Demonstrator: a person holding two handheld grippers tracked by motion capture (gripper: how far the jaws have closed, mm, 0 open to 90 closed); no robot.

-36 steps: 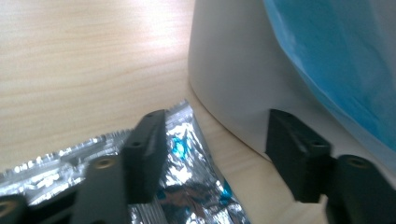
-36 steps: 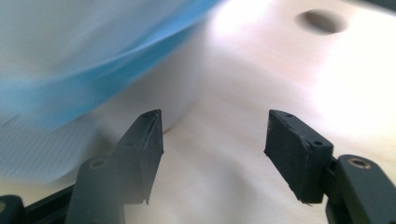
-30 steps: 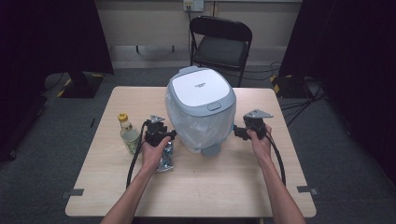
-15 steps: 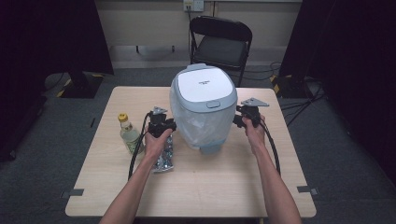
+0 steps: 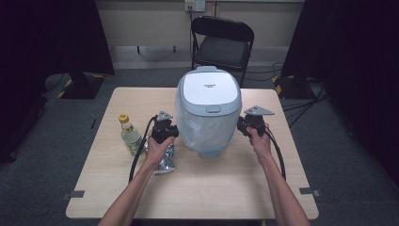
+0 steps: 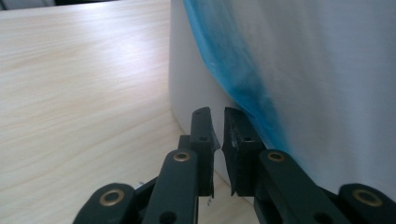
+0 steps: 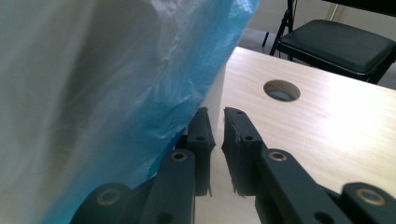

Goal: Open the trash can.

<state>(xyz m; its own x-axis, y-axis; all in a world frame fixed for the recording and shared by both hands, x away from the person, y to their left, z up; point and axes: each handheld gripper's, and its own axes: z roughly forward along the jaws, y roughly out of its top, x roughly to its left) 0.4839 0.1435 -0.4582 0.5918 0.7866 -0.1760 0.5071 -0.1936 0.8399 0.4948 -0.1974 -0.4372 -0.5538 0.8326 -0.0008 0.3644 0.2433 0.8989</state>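
A white bin [image 5: 208,113] with a grey-white lid [image 5: 209,92] and a pale blue bag liner stands at the middle of the table. My left gripper [image 5: 173,132] is at the bin's left flank and my right gripper [image 5: 240,126] at its right flank. In the left gripper view the jaws [image 6: 217,116] stand nearly together with nothing between them, right beside the blue bag [image 6: 233,70] and the white wall [image 6: 187,84]. In the right gripper view the jaws [image 7: 215,116] are likewise closed and bare, next to the hanging bag [image 7: 140,70].
A small bottle with a yellow cap [image 5: 129,134] stands left of my left hand. A crumpled silver packet [image 5: 163,162] lies under that wrist. The wooden table [image 5: 235,188] has a round hole [image 7: 281,90] at the right. A black folding chair [image 5: 221,44] is behind.
Both grippers moved forward and in toward the bin's sides, then settled slightly back. The bin's top shifted a little to the right.
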